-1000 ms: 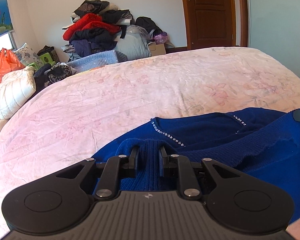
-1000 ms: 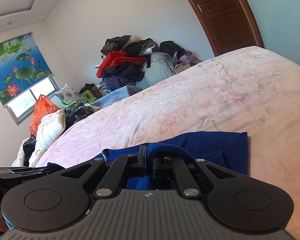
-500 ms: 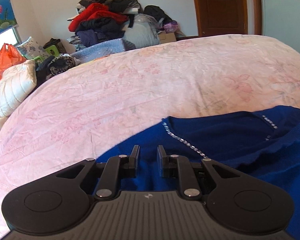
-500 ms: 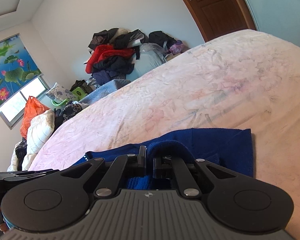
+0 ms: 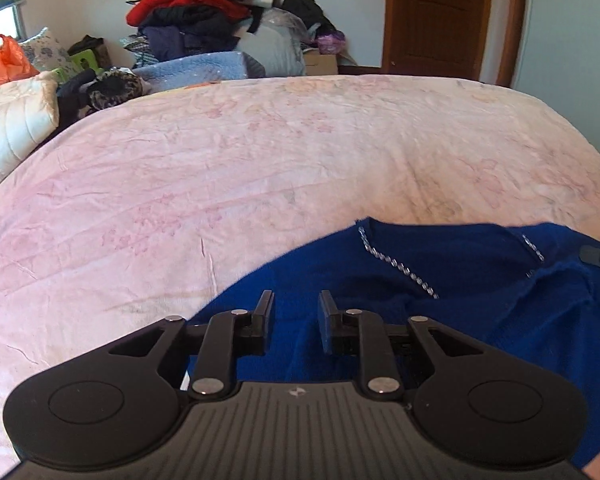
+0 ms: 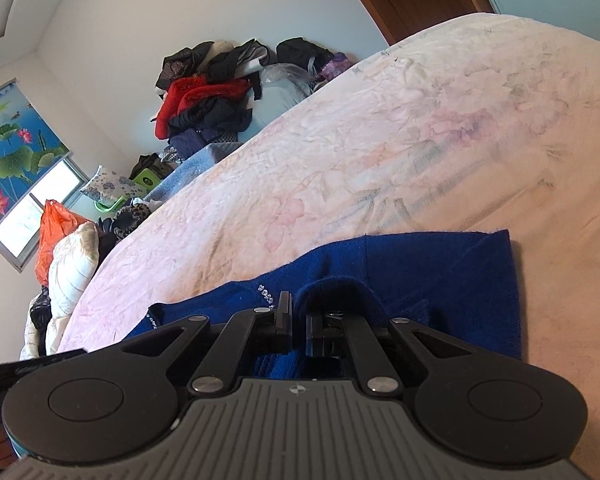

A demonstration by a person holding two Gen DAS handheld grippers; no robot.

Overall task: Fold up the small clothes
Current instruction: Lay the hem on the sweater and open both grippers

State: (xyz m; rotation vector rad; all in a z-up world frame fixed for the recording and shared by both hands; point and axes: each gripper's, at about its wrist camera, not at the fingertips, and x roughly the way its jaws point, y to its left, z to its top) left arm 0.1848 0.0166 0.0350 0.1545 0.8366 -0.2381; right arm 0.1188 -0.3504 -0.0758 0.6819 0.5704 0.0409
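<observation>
A dark blue knit sweater point(image 5: 460, 280) with a sparkly neckline trim point(image 5: 400, 266) lies on the pink floral bedspread point(image 5: 260, 168). My left gripper point(image 5: 295, 304) hovers just over its near edge, jaws a little apart with no cloth between them. In the right wrist view the sweater point(image 6: 440, 272) lies partly folded, and my right gripper point(image 6: 298, 312) is shut on a raised fold of the blue knit, which drapes over the right finger. The right gripper's tip also shows in the left wrist view point(image 5: 598, 255).
A heap of clothes point(image 5: 204, 12) is piled against the far wall past the bed. A white pillow point(image 5: 12, 128) and an orange bag point(image 5: 0, 60) lie at the far left. A brown door point(image 5: 436, 16) stands at the back right.
My left gripper let go of the sweater's ribbed edge, opened slightly and drew back. The right gripper kept its hold on the fold and tilted further.
</observation>
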